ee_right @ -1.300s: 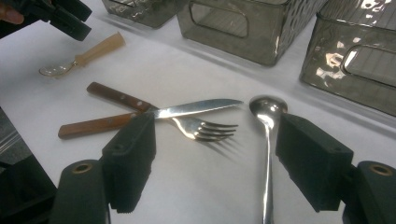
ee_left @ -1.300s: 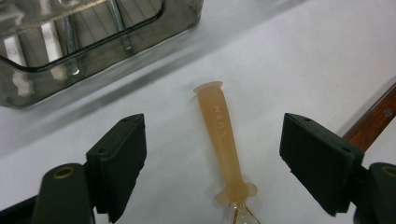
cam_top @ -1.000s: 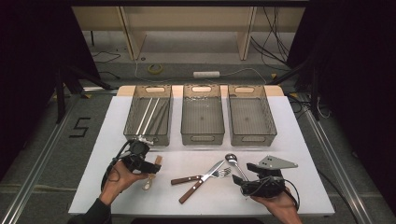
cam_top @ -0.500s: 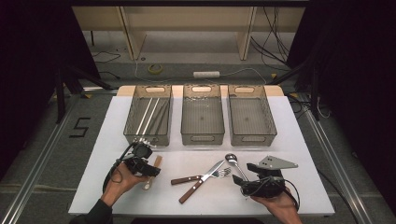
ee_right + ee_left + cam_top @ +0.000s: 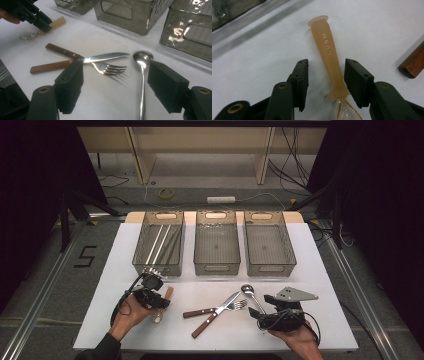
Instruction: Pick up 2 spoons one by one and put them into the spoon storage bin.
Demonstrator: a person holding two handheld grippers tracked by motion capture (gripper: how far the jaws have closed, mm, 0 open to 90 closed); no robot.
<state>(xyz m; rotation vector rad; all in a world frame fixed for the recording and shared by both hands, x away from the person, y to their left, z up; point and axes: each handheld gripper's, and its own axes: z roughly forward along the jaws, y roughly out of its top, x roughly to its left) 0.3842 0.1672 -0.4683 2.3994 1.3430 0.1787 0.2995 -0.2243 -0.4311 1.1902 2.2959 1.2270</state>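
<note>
A spoon with a beige plastic handle (image 5: 327, 50) and a clear bowl (image 5: 344, 112) lies on the white table (image 5: 320, 270). My left gripper (image 5: 325, 80) straddles the handle, which lies between the jaws. The jaws have just been closing; the left pad (image 5: 302, 77) still stands apart from it. From above, the left gripper (image 5: 162, 300) sits at the front left beside that handle (image 5: 169, 293). My right gripper (image 5: 117, 87) is open low over the table, with a steel spoon (image 5: 143, 58) running between its jaws. From above, the right gripper (image 5: 259, 316) is at the front right.
A wood-handled knife (image 5: 100, 58) and fork (image 5: 105, 68) lie crossed mid-table. Three clear bins stand in a row behind: the left bin (image 5: 142, 245) holds thin metal rods, the middle bin (image 5: 216, 267) and right bin (image 5: 270, 268) look empty.
The left gripper has shifted a little over the beige-handled spoon. The right gripper and the cutlery have not moved.
</note>
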